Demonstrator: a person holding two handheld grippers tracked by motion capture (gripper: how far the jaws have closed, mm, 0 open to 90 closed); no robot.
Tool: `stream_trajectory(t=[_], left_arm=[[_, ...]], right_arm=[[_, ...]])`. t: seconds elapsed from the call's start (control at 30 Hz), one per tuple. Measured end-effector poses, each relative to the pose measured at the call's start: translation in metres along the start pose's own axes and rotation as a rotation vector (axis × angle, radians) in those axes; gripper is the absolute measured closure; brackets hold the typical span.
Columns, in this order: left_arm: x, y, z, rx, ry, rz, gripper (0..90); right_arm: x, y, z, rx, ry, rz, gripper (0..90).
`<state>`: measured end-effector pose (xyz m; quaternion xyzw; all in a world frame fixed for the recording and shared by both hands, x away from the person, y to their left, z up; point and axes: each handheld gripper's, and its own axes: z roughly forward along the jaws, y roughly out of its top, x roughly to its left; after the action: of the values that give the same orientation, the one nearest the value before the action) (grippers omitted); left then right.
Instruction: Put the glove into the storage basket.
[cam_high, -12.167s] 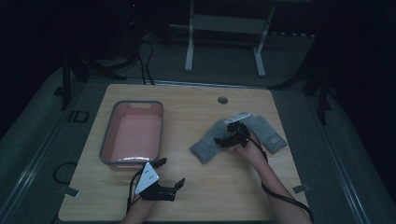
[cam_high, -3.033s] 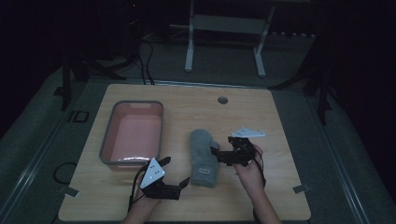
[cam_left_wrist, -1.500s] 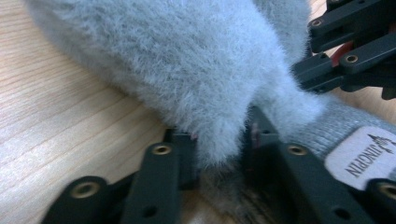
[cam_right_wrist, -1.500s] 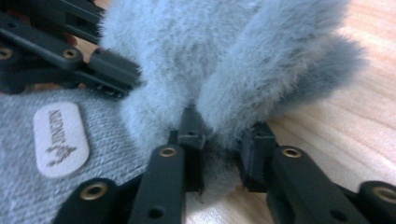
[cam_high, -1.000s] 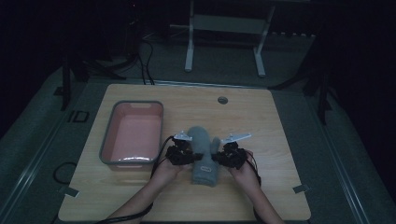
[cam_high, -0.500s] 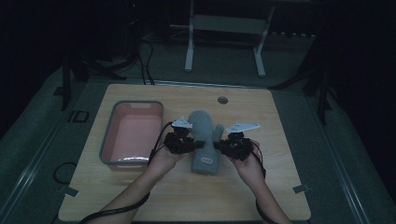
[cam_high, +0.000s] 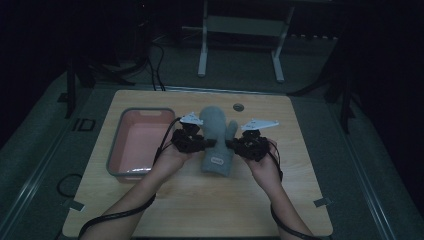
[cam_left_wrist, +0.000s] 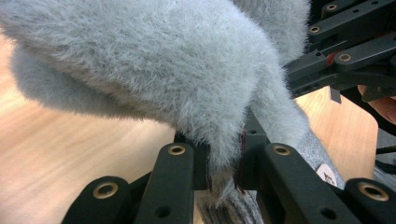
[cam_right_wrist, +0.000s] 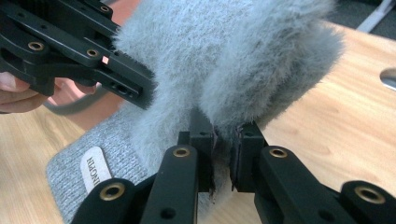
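The mitten (cam_high: 217, 140) hangs between the two grippers above the middle of the table (cam_high: 300, 190), just right of the pink tray (cam_high: 120, 150). The left gripper (cam_left_wrist: 224, 163) has its jaws clenched on a pinch of the fuzzy grey fabric at the mitten's left edge, and the right gripper (cam_right_wrist: 222, 161) is clamped the same way on the opposite edge; in each gripper view a tuft of pile squeezes out between the pads. Gripping both sides at about the same height keeps the mitten spread flat and facing up rather than folding or swinging, which would happen with one grip alone.

From the jaws outward, the rounded fingertip end points to the far side of the table and stands up above the grips, while the ribbed knit cuff (cam_right_wrist: 93, 163) with its small white label (cam_right_wrist: 93, 170) droops toward the near side; whether the cuff touches the wood I cannot tell. In the high view the left gripper (cam_high: 192, 141) and right gripper (cam_high: 247, 145) sit level with each other, one hand behind each.

The tray sits empty to the left, within easy reach, so it looks like the likely place for the mitten. A small dark round hole (cam_high: 238, 107) marks the far part of the tabletop.
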<state>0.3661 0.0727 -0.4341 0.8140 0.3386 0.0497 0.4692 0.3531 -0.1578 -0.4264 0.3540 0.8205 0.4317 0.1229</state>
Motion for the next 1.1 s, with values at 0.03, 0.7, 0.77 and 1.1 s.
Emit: stream_trajectory(t=[0.03,0.7,0.77,1.1], left_arm=[[0.001,0.001,-0.002,-0.003,0.001,-0.002,80.3],[0.045,0.013,-0.065,-0.038,0.086,-0.001,80.3],[0.050,0.012,-0.073,-0.040,0.100,-0.004,80.3],[0.075,0.003,-0.120,-0.039,0.189,-0.039,80.3]], right_arm=[[0.001,0.003,0.000,-0.003,0.000,-0.004,81.9],[0.036,0.073,0.031,-0.031,0.032,-0.083,82.1],[0.041,0.080,0.036,-0.029,0.039,-0.089,82.1],[0.070,0.117,0.071,-0.021,0.094,-0.115,82.2]])
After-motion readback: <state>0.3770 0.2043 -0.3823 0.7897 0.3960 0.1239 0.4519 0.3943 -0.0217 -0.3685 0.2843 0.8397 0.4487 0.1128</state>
